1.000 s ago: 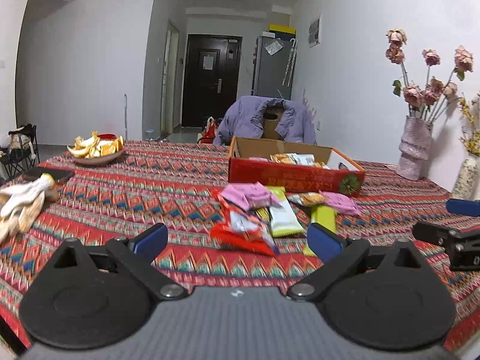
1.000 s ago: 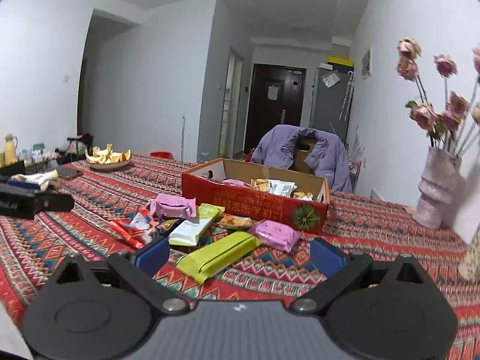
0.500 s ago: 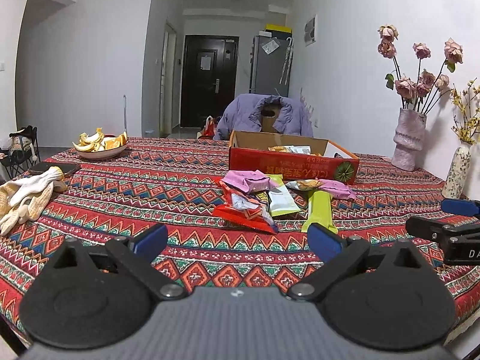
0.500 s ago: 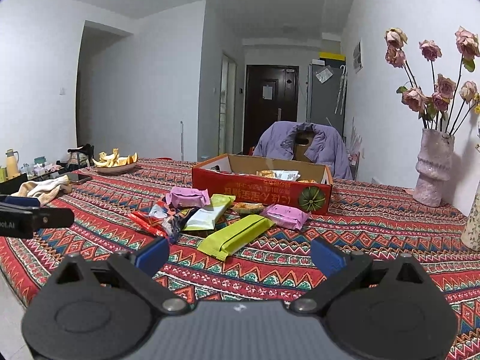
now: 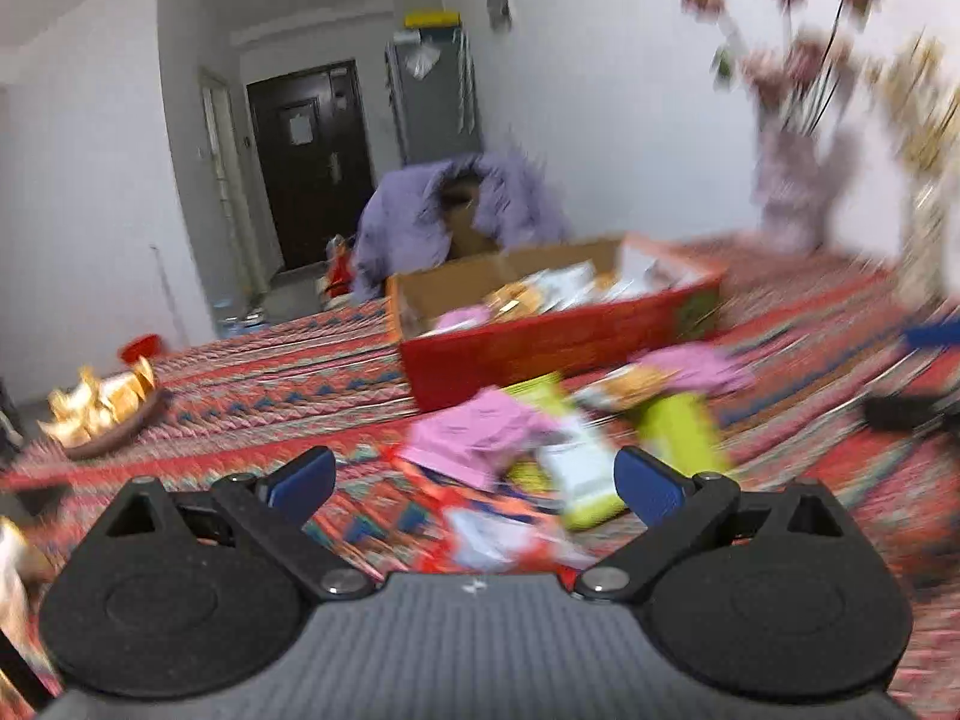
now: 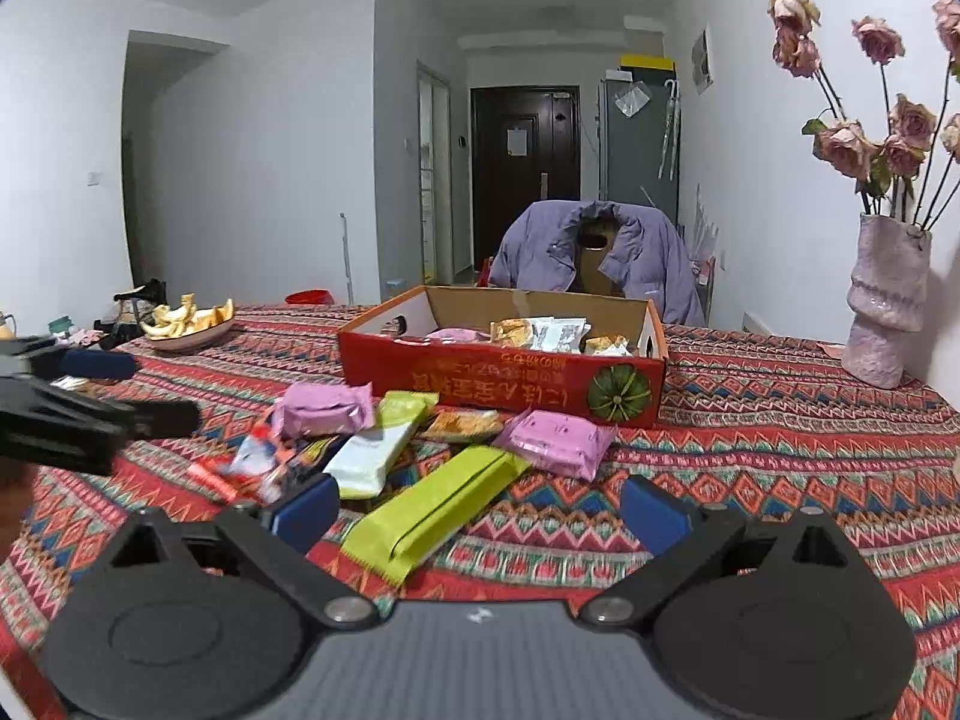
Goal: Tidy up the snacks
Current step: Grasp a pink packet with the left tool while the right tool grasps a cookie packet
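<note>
A red cardboard box [image 6: 420, 363] [image 5: 540, 348] holding several snack packs stands on the patterned tablecloth. In front of it lie loose snacks: two pink packs [image 6: 324, 408] [image 6: 558, 441], a long green pack [image 6: 438, 504], a white-green pack [image 6: 372, 456] and red wrappers [image 6: 252, 468]. My left gripper [image 5: 474, 480] is open and empty, just above the blurred pile, near a pink pack [image 5: 474, 438]. My right gripper [image 6: 477, 507] is open and empty, over the green pack. The left gripper also shows at the left of the right wrist view [image 6: 90, 414].
A plate of orange peels [image 6: 192, 321] sits at the far left of the table. A pink vase with dried roses [image 6: 885, 300] stands at the right. A chair with a purple jacket [image 6: 594, 258] stands behind the box.
Both grippers have moved forward toward the snack pile. The left wrist view has tilted and is motion-blurred. Both stay open and empty.
</note>
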{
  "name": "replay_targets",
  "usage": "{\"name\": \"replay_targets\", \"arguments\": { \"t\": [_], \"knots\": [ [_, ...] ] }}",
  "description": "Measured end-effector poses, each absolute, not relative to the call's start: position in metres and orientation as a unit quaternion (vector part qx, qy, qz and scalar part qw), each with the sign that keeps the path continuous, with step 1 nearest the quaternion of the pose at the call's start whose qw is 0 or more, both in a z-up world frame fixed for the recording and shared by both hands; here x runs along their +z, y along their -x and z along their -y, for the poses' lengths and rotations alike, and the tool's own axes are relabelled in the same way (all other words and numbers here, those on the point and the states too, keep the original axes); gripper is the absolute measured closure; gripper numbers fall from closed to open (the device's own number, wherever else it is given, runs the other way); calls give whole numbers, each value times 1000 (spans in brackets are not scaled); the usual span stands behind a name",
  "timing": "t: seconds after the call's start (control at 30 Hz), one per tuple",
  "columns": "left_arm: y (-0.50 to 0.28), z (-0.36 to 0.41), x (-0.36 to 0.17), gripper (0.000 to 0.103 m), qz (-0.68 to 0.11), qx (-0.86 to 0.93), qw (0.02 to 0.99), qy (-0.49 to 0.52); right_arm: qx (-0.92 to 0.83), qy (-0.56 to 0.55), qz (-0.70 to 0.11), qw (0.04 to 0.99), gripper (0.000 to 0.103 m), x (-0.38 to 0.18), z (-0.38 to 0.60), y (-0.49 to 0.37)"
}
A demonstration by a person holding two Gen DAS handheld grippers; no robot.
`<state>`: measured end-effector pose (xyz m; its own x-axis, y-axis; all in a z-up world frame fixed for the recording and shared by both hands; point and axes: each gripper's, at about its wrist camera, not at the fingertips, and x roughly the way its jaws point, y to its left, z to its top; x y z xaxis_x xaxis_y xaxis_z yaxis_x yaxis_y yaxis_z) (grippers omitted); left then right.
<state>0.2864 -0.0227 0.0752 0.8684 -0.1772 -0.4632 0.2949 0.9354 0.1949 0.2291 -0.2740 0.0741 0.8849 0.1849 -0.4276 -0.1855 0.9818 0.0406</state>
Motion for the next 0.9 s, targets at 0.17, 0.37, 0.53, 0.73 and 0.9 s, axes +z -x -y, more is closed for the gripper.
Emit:
{"name": "replay_targets", "arguments": {
  "t": [0.17, 0.37, 0.53, 0.73, 0.9],
  "knots": [
    [-362, 35, 59, 2, -259, -185, 935, -155, 102, 6, -241, 965, 6, 70, 267, -278],
    [-418, 42, 31, 19, -311, -233, 903, -182, 118, 13, -271, 955, 11, 53, 250, -338],
    [-444, 32, 22, 20, -348, -287, 883, -129, 127, 4, -298, 946, 16, 34, 234, -390],
    [-456, 26, 22, 34, -348, -294, 885, -102, 109, 42, -322, 939, 33, 11, 213, -433],
    [-447, 17, 29, 36, -329, -275, 899, -91, 112, 79, -327, 935, 47, 1, 202, -436]
  ]
}}
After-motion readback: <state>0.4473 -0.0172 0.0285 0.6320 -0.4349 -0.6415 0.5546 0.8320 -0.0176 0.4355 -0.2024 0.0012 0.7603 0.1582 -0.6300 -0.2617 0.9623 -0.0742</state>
